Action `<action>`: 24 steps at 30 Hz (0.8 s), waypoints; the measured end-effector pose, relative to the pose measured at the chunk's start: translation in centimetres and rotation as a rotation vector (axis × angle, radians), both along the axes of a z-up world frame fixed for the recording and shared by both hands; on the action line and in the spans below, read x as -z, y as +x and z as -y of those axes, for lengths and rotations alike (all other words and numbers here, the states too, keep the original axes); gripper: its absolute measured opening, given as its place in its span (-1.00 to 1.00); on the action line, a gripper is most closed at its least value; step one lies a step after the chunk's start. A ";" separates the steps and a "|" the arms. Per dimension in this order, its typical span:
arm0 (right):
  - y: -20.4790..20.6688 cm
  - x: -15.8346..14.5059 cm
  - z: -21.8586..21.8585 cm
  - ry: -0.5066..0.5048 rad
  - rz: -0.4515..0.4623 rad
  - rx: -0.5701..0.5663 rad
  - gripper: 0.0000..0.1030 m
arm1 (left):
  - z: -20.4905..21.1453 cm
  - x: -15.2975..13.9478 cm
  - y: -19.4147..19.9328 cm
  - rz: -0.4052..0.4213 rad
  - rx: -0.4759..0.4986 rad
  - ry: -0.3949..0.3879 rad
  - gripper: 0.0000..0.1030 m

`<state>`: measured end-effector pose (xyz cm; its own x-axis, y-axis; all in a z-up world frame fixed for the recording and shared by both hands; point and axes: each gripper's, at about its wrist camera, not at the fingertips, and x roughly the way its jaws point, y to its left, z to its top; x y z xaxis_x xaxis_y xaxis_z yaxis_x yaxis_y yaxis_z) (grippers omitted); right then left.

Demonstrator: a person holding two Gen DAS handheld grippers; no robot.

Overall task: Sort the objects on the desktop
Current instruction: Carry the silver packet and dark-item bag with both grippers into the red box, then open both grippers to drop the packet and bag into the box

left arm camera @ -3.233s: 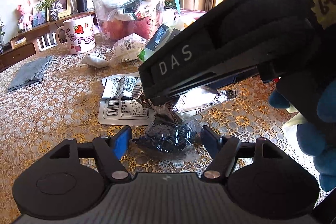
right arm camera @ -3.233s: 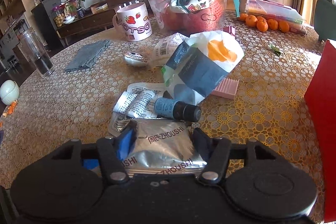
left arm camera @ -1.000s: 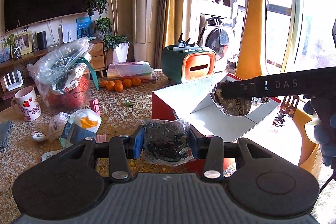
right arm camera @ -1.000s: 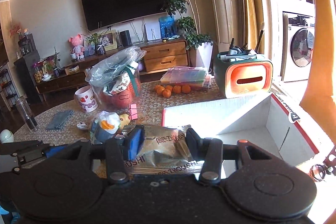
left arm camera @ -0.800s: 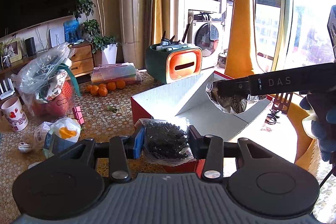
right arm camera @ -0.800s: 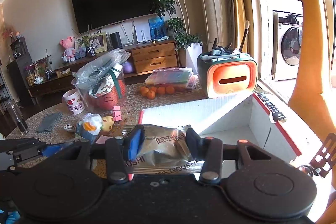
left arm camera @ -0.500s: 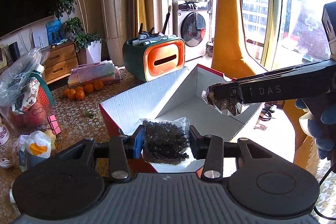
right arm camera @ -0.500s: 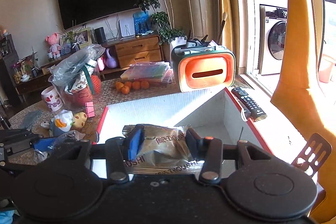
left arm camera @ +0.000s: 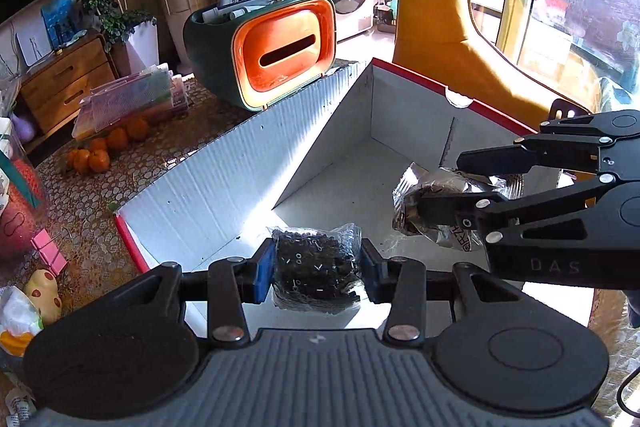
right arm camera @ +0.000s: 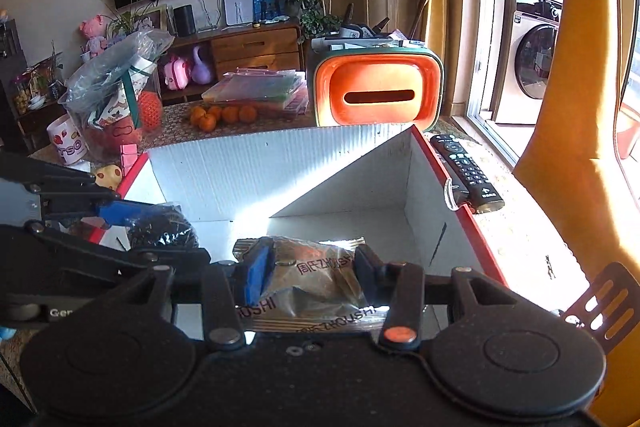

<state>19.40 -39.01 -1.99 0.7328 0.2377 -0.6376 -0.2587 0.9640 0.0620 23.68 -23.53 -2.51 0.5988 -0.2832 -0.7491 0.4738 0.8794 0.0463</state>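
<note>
My left gripper (left arm camera: 316, 269) is shut on a clear bag of small black bits (left arm camera: 314, 267) and holds it over the near part of an open box, red outside and white inside (left arm camera: 224, 167). My right gripper (right arm camera: 314, 273) is shut on a silver ZHOUSHI snack packet (right arm camera: 312, 279) and holds it above the same box (right arm camera: 280, 163). The right gripper with its packet (left arm camera: 436, 203) shows to the right in the left wrist view. The left gripper with its bag (right arm camera: 164, 223) shows at the left in the right wrist view.
A green and orange organiser (right arm camera: 378, 95) stands behind the box. A remote control (right arm camera: 466, 173) lies along the box's right rim. Oranges (right arm camera: 222, 115), a mug (right arm camera: 68, 143), a full plastic bag (right arm camera: 116, 75) and a pink clip (left arm camera: 50, 253) sit on the table to the left.
Both grippers have carried their packets from the table's clutter over to the box and now hang above its inside. Both stay shut on their packets.
</note>
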 end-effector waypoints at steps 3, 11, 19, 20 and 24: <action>0.8 0.6 -0.2 -0.052 -0.014 -0.041 -0.11 | 0.2 0.5 1.7 -0.042 -0.018 -0.002 -0.18; 2.3 2.1 -1.0 -0.132 -0.065 -0.105 -0.11 | 2.2 2.7 3.8 -0.164 0.017 0.084 -0.17; 2.5 3.6 -1.1 -0.147 -0.110 -0.123 -0.11 | 2.8 4.3 5.1 -0.290 0.029 0.146 -0.17; 2.5 3.7 -1.1 -0.148 -0.114 -0.124 -0.11 | 2.9 4.4 5.2 -0.302 0.029 0.154 -0.17; 2.6 3.7 -1.1 -0.152 -0.119 -0.125 -0.09 | 3.2 4.7 5.4 -0.316 0.027 0.171 -0.16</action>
